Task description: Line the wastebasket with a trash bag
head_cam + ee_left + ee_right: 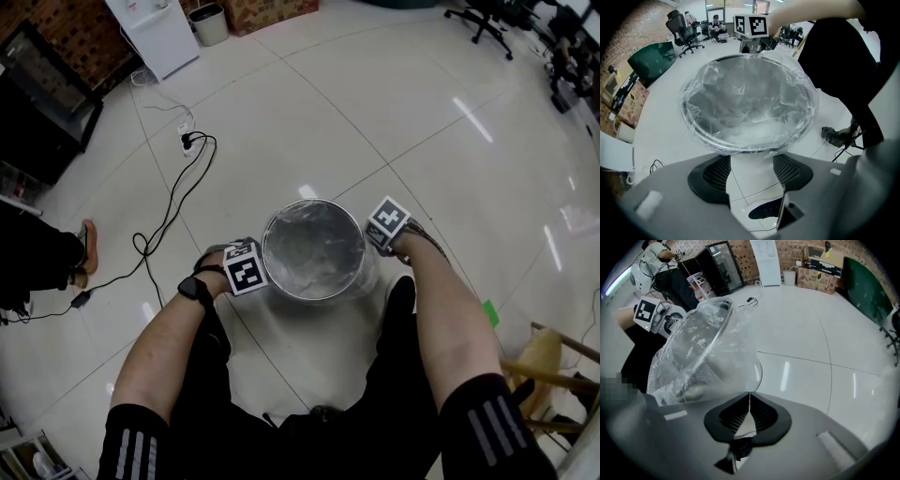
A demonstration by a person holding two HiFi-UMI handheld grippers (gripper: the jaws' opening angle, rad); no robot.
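Head view shows the wastebasket (266, 246) lined with a clear trash bag (314, 258); left gripper (751, 165) gapes empty at its left; right gripper (749, 399) pinches the bag's right edge.

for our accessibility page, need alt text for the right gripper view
The right gripper, jaws shut, pinches the edge of the clear trash bag draped over the wastebasket at left. The glossy white tiled floor stretches beyond.

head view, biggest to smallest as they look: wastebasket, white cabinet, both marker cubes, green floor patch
1. wastebasket
2. white cabinet, cut off by the frame and farther away
3. left marker cube and right marker cube, alike
4. green floor patch
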